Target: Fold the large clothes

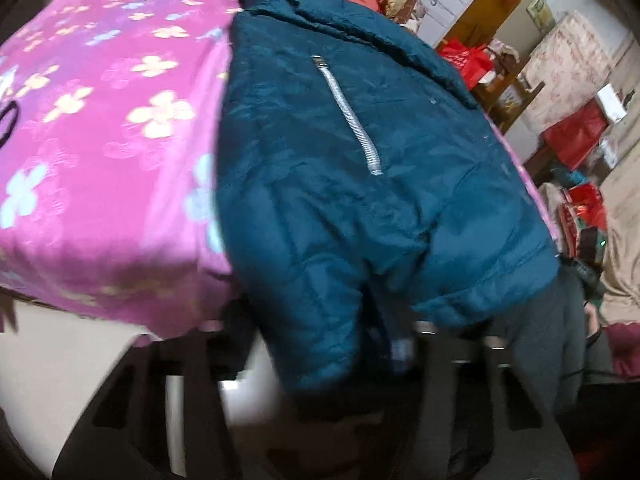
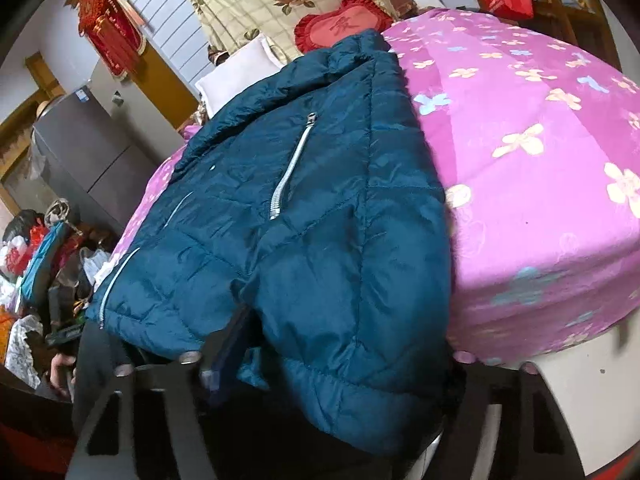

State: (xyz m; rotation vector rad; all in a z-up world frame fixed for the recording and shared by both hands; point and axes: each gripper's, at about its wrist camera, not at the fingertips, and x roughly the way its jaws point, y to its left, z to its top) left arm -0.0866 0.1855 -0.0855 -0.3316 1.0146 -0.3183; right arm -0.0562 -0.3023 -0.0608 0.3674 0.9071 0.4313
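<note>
Teal jacket (image 1: 360, 184) on a pink bed (image 1: 112, 140)

At each frame's bottom, left tongs (image 1: 320, 344) and right tongs (image 2: 320, 364) straddle the jacket's hem; whether they pinch it, I cannot tell.

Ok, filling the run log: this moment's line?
jacket: on pink bedspread, hem overhanging edge | left tool: at hem, grip unclear | right tool: same

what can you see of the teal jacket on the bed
The teal jacket is a quilted puffer of shiny fabric with a collar and slanted silver pocket zippers. It lies folded lengthwise on the pink flowered bedspread, collar toward the pillows, hem and a sleeve hanging over the near bed edge. Its lower edge lies between each gripper's jaws; whether they pinch it is unclear.
</note>
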